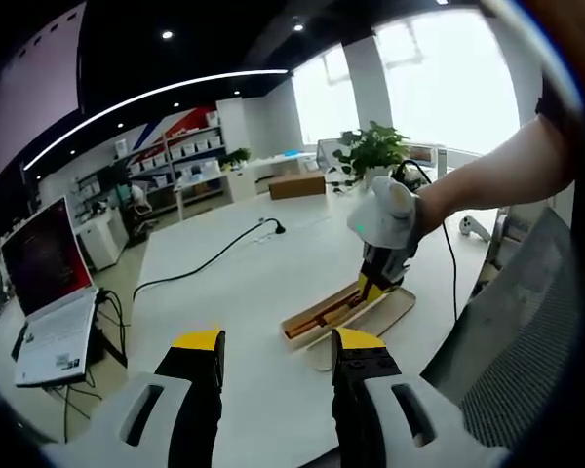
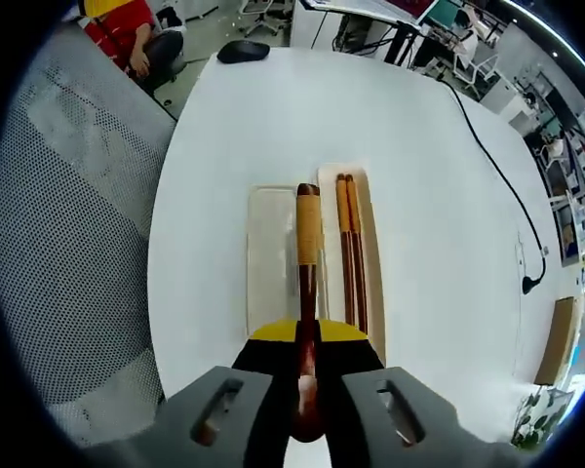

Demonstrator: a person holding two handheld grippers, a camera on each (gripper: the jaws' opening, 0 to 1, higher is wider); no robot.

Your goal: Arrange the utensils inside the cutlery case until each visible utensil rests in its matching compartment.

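In the right gripper view my right gripper (image 2: 307, 343) is shut on a dark wooden utensil (image 2: 308, 234) with a tan cord-wrapped end that points away from me. It hangs over the seam between a clear lid (image 2: 271, 255) and the beige cutlery case (image 2: 372, 255). A pair of wooden chopsticks (image 2: 350, 255) lies in the case. In the left gripper view my left gripper (image 1: 278, 353) stands open above the white table, short of the case (image 1: 343, 314). The right gripper (image 1: 382, 255) hovers over the case's far end, held by a person's arm.
A mesh chair (image 2: 68, 224) stands by the table edge, also seen as the chair (image 1: 526, 331). A black mouse (image 2: 244, 51), a black cable (image 2: 497, 166) and a cardboard box (image 2: 556, 341) lie on the table. A laptop (image 1: 49, 292) sits on a side stand; a plant (image 1: 375, 146) stands at the back.
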